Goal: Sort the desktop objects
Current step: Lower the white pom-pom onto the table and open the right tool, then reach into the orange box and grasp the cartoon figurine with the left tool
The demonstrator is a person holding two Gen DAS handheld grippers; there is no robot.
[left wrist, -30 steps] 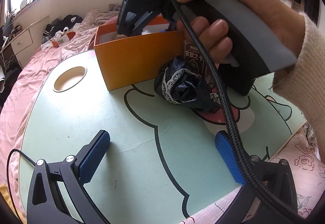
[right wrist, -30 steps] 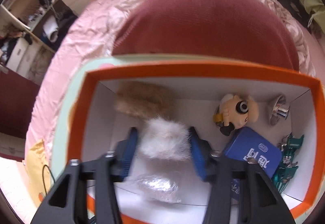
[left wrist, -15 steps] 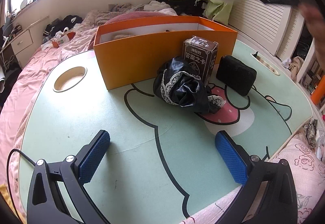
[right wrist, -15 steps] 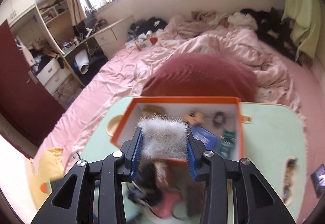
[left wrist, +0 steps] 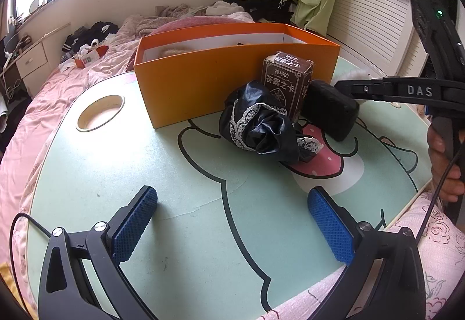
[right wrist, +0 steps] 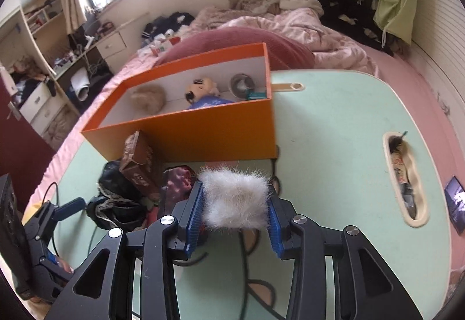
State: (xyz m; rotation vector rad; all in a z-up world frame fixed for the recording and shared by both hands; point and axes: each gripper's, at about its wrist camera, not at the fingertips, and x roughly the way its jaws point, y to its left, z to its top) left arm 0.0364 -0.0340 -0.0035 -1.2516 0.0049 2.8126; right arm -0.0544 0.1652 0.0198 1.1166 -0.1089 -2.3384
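While the table (left wrist: pixel 87 174) carries the orange box (right wrist: pixel 203 134) with black cloth (left wrist: pixel 258 125) and card box (left wrist: pixel 286 82) in front, the left gripper (left wrist: pixel 232 221) hovers spread and empty, and the right gripper (right wrist: pixel 234 201) clamps a fur puff (right wrist: pixel 235 198) above the table, outside the box.

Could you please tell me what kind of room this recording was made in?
Most likely a bedroom: a bed with rumpled pink bedding, a white drawer unit by the window, and clothes piled along the wall.
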